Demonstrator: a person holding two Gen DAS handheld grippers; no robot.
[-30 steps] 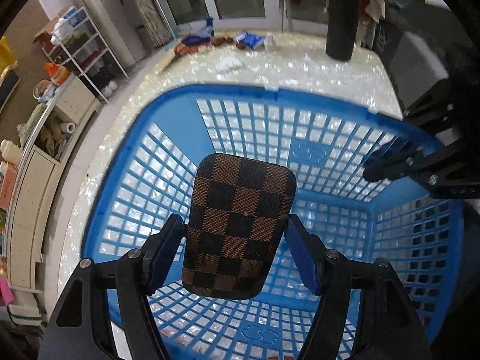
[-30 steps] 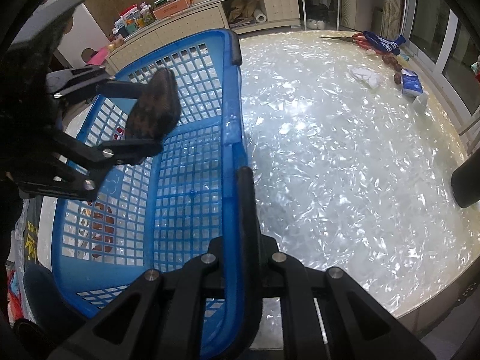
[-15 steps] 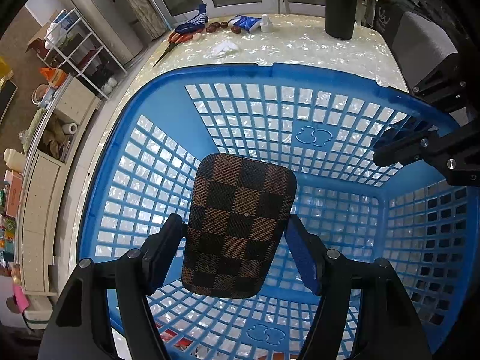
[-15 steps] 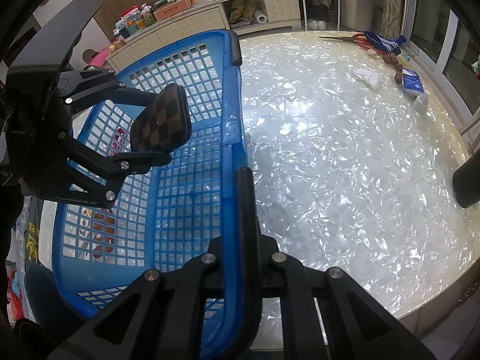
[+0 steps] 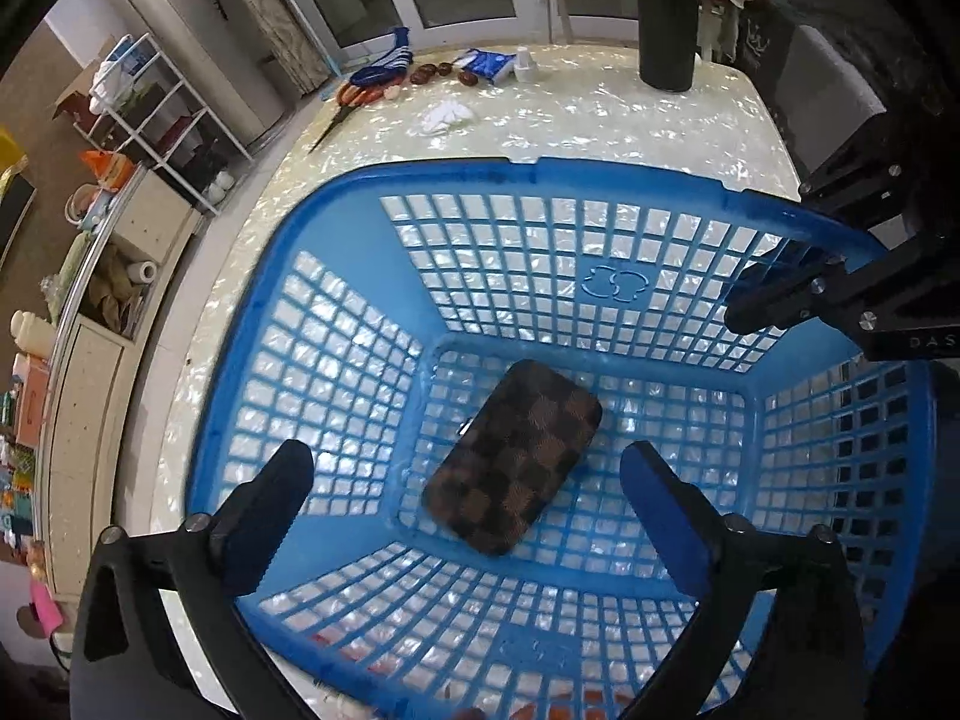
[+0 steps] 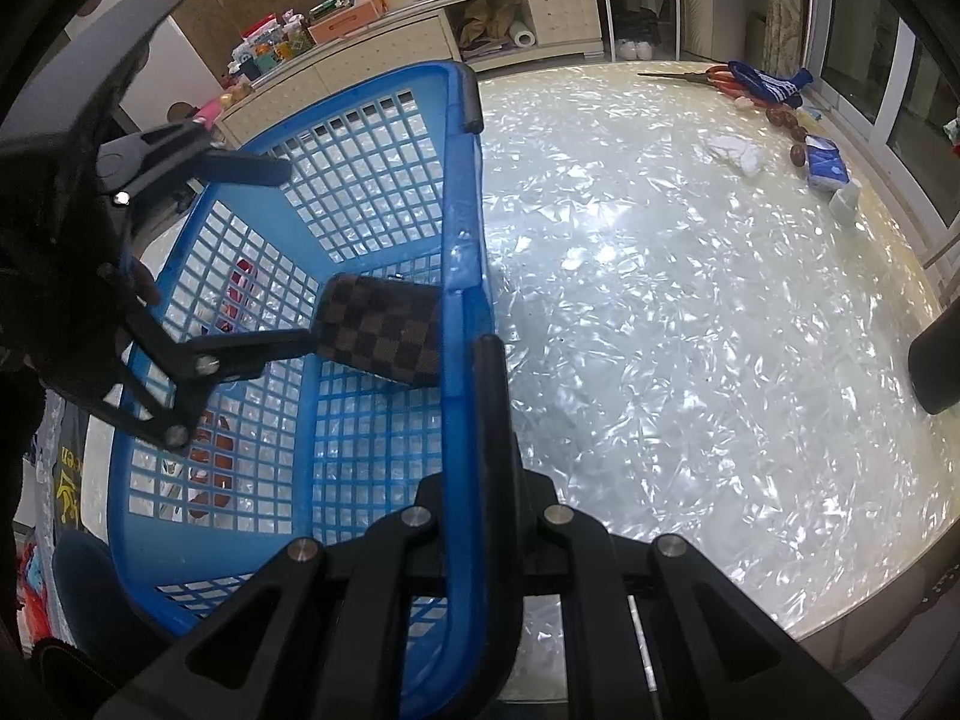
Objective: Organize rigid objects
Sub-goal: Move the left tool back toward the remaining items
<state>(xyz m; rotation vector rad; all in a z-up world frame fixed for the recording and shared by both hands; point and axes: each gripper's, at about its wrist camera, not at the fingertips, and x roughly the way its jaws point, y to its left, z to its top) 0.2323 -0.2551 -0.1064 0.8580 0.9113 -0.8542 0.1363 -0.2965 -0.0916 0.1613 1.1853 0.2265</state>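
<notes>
Dropped from the left gripper (image 5: pixel 465 474) half a second ago, the checkered case (image 5: pixel 513 456) now lies free on the floor of the blue basket (image 5: pixel 420 180), tilted with its far end toward one o'clock. Its jaws, then pinching the case, are now spread wide, one finger at eight o'clock of the case and the other at three, neither touching it. By my reading this item is stowed, so the next rigid thing can be fetched. That gripper hangs above the basket interior, pointing down into it. At the basket's right-hand rim, the right gripper (image 6: pixel 480 372) has its jaws pressed on the rim wall, steadying the basket on the table (image 6: pixel 690 312). Far off at twelve o'clock lie scissors (image 5: pixel 348 105), a white cloth (image 5: pixel 447 116) and a black cylinder (image 5: pixel 667 12).
</notes>
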